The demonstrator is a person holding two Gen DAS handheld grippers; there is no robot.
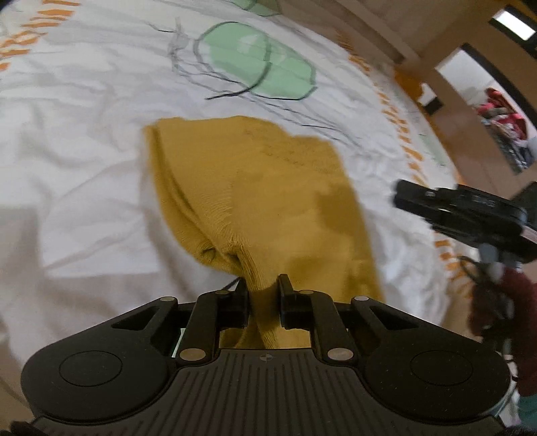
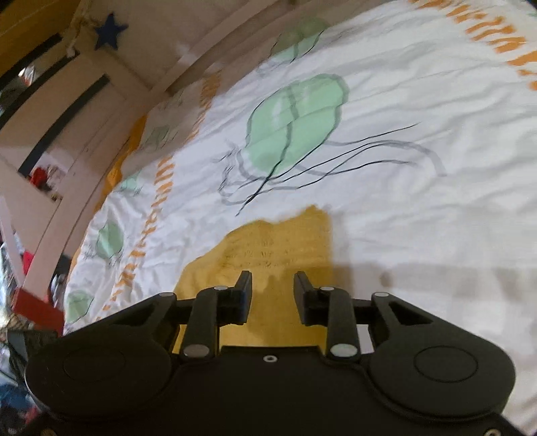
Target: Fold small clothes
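A mustard-yellow knitted garment [image 1: 268,187] lies on a white bed cover [image 1: 84,134] printed with green jellyfish. My left gripper [image 1: 263,285] is shut on its near edge, and a bunched fold rises from the bed into the jaws. In the left wrist view my right gripper [image 1: 401,198] hovers to the right of the garment, clear of its edge. In the right wrist view the right gripper [image 2: 272,281] stands above the flat garment [image 2: 278,238]. Its fingers are partly apart and no cloth is seen pinched between them.
The bed cover [image 2: 419,218] is wrinkled, with orange lettering along its border. A pale wooden bed frame [image 2: 110,110] with a blue star [image 2: 110,31] runs along the far side. A dark red sleeve [image 1: 493,302] shows behind the right gripper.
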